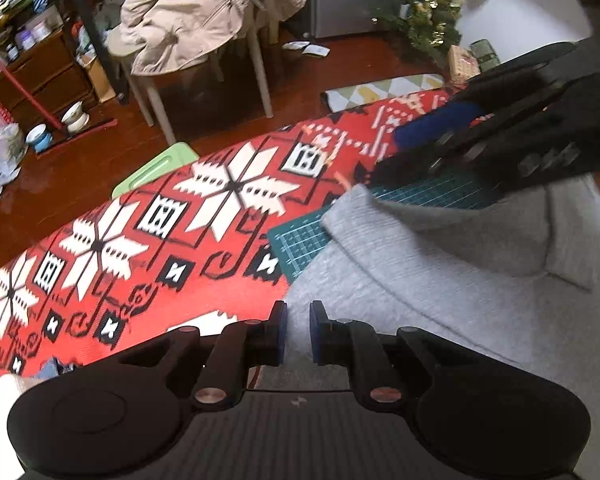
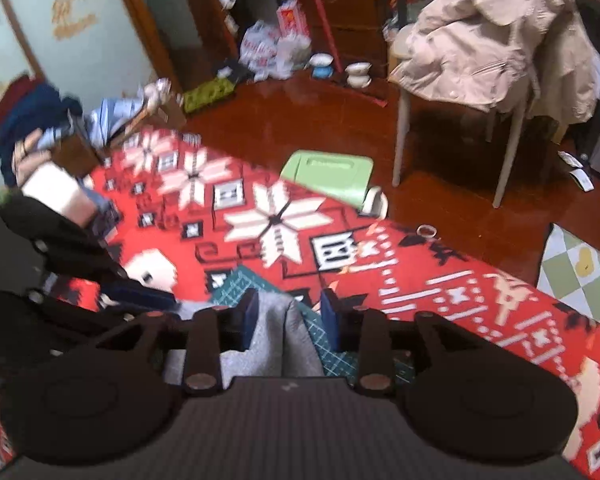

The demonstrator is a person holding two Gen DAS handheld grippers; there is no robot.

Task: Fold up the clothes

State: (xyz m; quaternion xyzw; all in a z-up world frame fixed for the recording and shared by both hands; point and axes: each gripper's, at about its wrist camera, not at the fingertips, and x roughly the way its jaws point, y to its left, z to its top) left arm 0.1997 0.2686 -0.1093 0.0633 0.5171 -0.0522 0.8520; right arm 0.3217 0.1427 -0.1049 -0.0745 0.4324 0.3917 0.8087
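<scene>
A grey garment (image 1: pixel 440 280) lies on a green cutting mat (image 1: pixel 300 240) over a table covered in red patterned cloth (image 1: pixel 160 240). My left gripper (image 1: pixel 298 332) sits at the garment's left edge. Its blue pads stand close together with grey fabric in the narrow gap. In the right wrist view that gripper (image 2: pixel 148 286) comes in from the left. My right gripper (image 2: pixel 290 316) is open, and a raised fold of the grey garment (image 2: pixel 276 332) stands between its pads, clear of the right one. From the left wrist view, the right gripper (image 1: pixel 388 156) hangs over the garment's far corner.
The table's far edge drops to a wooden floor (image 2: pixel 320 120). A chair draped with a beige coat (image 1: pixel 188 20) and a light green stool (image 2: pixel 328 176) stand beyond it. Piled clothes (image 2: pixel 40 120) lie at the table's far left end, and a small Christmas tree (image 1: pixel 432 4) is behind.
</scene>
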